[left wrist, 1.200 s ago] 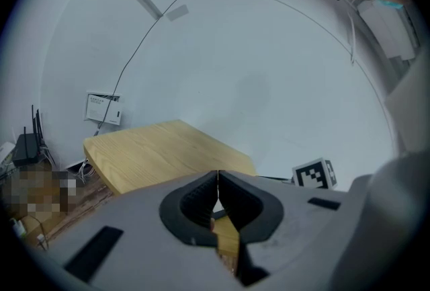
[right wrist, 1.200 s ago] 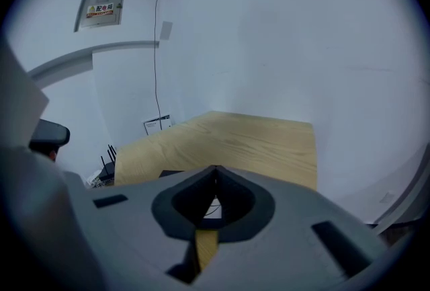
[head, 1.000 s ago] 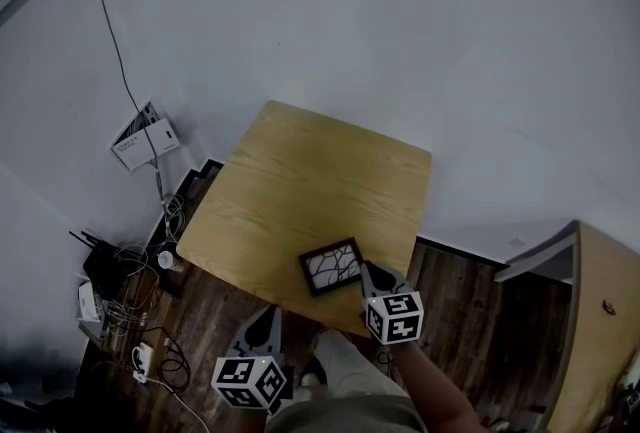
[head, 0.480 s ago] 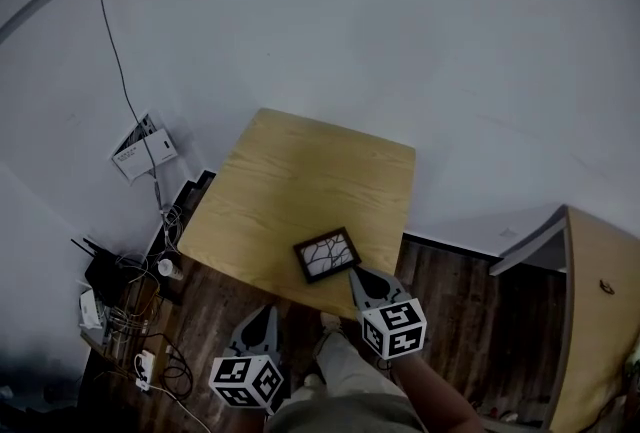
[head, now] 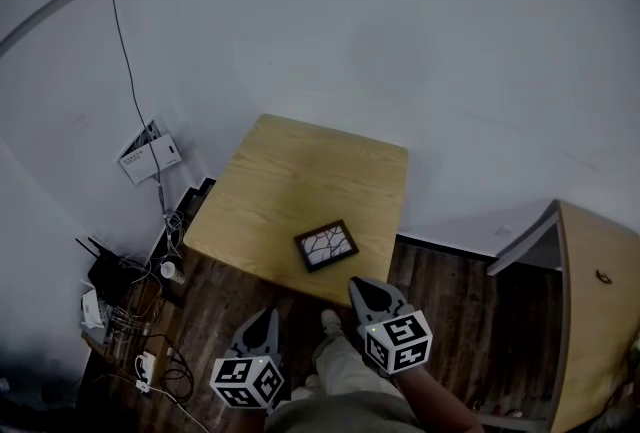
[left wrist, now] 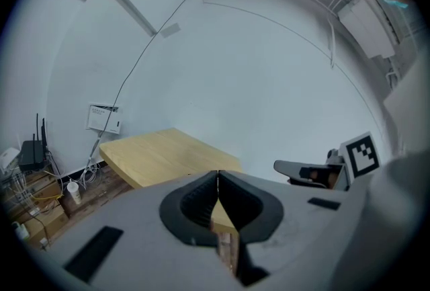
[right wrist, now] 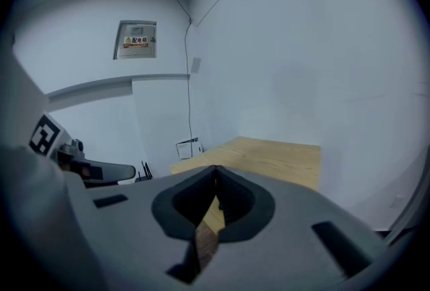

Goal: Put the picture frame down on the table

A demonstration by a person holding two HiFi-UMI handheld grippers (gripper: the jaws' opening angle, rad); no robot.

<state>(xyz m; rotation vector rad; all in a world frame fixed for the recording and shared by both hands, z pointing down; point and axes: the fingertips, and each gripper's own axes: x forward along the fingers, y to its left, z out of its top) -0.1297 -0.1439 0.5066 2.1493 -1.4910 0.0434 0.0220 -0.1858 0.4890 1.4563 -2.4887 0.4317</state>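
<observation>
the picture frame (head: pixel 326 244) lies flat on the wooden table (head: pixel 300 166), glass side up, close to the table's near edge and nearer its right corner than its left. nothing touches it. the frame is dark, with a pale picture crossed by dark lines.

the right gripper (head: pixel 364 290) hangs just off that near edge, over the dark plank floor (head: pixel 455 306), near the frame but apart from it. in the right gripper view its jaws (right wrist: pixel 216 170) are pressed together with nothing between them, and the tabletop (right wrist: pixel 269 156) shows beyond the tips. the left gripper (head: pixel 262 323) is lower and further left, also over the floor, well apart from the frame; the left gripper view shows its jaws (left wrist: pixel 218 175) closed tip to tip and empty.

a trouser leg (head: pixel 345 371) and a shoe (head: pixel 329 320) show between the two grippers. to the table's left a white box (head: pixel 150 155) is on the wall with a cable (head: pixel 122 41) running up from it, and a tangle of wires (head: pixel 125 306) lies on the floor below. a wooden cabinet (head: pixel 597 311) stands at the right.
</observation>
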